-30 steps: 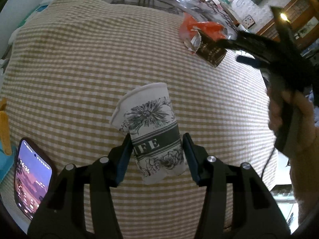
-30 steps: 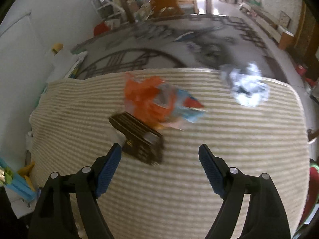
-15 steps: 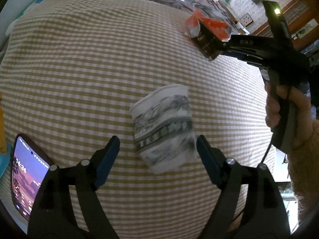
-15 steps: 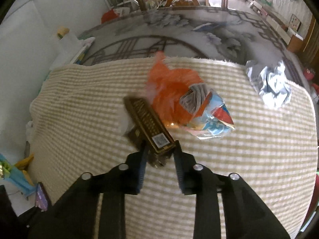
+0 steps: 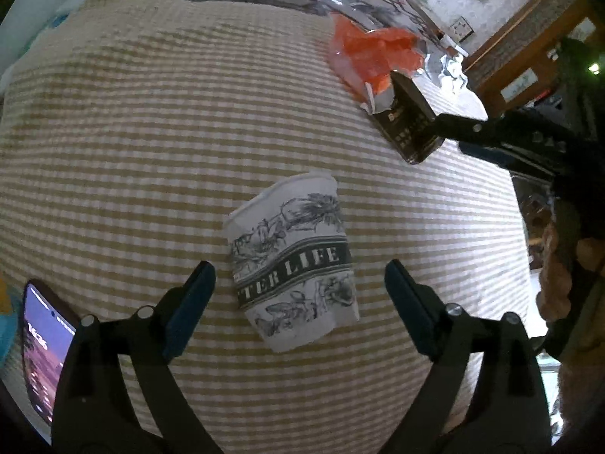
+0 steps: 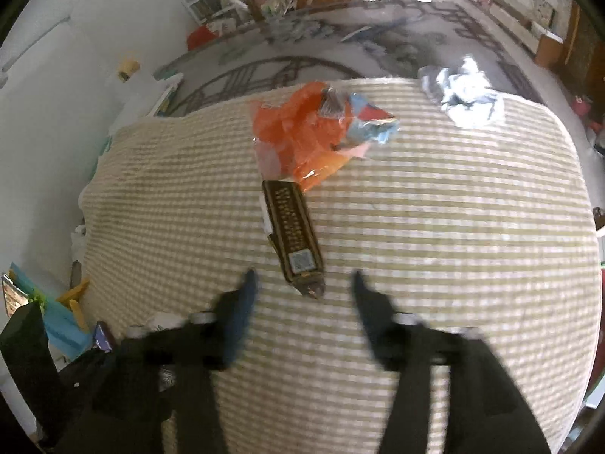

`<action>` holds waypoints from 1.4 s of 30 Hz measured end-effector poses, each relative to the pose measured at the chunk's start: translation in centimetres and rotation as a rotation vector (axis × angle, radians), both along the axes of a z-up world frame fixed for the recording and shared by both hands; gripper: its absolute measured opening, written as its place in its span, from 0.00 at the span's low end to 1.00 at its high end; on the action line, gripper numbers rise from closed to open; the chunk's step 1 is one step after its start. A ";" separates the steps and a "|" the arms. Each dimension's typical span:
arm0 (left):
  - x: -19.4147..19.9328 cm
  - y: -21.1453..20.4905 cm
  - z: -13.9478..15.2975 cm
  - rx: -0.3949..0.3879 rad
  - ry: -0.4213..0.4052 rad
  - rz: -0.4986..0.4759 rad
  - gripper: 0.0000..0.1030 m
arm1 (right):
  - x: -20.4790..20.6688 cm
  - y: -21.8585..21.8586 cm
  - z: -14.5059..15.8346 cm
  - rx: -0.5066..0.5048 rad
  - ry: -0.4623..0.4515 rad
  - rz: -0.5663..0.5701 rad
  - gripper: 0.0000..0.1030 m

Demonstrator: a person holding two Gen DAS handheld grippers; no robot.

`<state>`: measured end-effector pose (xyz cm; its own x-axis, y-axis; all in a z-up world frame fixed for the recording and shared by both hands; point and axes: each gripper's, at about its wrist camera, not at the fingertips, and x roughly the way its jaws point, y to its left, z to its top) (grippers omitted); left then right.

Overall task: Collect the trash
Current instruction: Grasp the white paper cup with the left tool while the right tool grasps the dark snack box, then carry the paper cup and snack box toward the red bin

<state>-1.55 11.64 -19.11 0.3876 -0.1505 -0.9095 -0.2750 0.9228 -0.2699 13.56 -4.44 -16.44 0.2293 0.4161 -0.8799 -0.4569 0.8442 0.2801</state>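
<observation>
A crushed white paper cup [image 5: 295, 265] with black flower print lies on its side on the checked cloth [image 5: 132, 151]. My left gripper [image 5: 295, 295] straddles it, jaws opening, pads clear of the cup on both sides. A long dark brown box [image 6: 291, 227] lies ahead of my right gripper [image 6: 302, 278], its near end between the blurred fingertips. Those jaws are opening too and do not touch the box. An orange plastic wrapper [image 6: 302, 136] with a blue and red packet lies just beyond the box. Crumpled silver-white foil [image 6: 465, 98] sits at the far right corner.
A phone [image 5: 41, 344] with a lit screen lies at the cloth's near left edge. Blue and yellow items [image 6: 64, 314] sit off the left edge. A person's hand [image 5: 556, 276] holds the right gripper's handle. Patterned floor and furniture lie beyond the far edge.
My left gripper let go of the cup and its jaws spread wide. My right gripper shut on the dark box, drew it back from the orange wrapper, then opened off it.
</observation>
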 end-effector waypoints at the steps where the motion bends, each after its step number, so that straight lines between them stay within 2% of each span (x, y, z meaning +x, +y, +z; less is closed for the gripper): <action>1: 0.2 -0.1 0.0 0.011 0.000 -0.003 0.86 | 0.0 0.0 0.2 -0.010 -0.018 0.000 0.60; 5: 0.5 0.1 -0.3 -0.003 -0.010 -0.003 0.86 | 0.8 0.9 -0.3 -0.057 -0.037 0.023 0.62; 15: 0.9 0.1 -0.5 0.015 0.003 -0.006 0.85 | 2.4 2.9 -2.6 -0.088 -0.031 0.036 0.62; 18: 1.2 0.1 -0.8 0.016 0.013 0.002 0.82 | 2.6 3.0 -2.9 -0.085 -0.021 0.032 0.62; 21: 1.2 0.1 -1.2 -0.004 0.022 0.001 0.74 | 2.8 3.0 -3.4 -0.073 0.005 0.033 0.61; 22: 1.2 0.0 -1.3 -0.004 0.027 0.002 0.70 | 2.9 3.0 -3.5 -0.069 0.012 0.033 0.59; 23: 1.3 -0.1 -1.4 -0.001 0.032 0.000 0.65 | 2.9 3.0 -3.7 -0.066 0.020 0.032 0.48; 24: 1.3 -0.2 -1.5 0.000 0.032 -0.003 0.65 | 2.9 3.0 -3.7 -0.065 0.028 0.034 0.41; 25: 1.3 -0.2 -1.4 0.001 0.030 -0.004 0.65 | 2.8 3.0 -3.8 -0.064 0.033 0.036 0.27; 26: 1.3 -0.3 -1.4 -0.002 0.029 -0.008 0.65 | 2.8 2.9 -3.8 -0.056 0.035 0.037 0.23; 34: 1.5 -0.8 -0.4 -0.012 -0.008 -0.027 0.63 | 0.8 0.9 -1.1 0.018 -0.003 0.018 0.22; 38: 1.7 -1.1 1.6 0.026 -0.067 -0.028 0.64 | -1.3 -1.0 0.8 0.041 -0.036 0.017 0.22; 42: 2.1 -1.6 3.6 0.042 -0.121 -0.022 0.64 | -3.3 -3.5 2.4 0.081 -0.053 -0.032 0.22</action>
<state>0.55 10.02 -15.49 0.4919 -0.1232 -0.8619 -0.2219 0.9395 -0.2609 10.25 -7.92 -14.03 0.2890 0.4774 -0.8298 -0.4459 0.8342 0.3246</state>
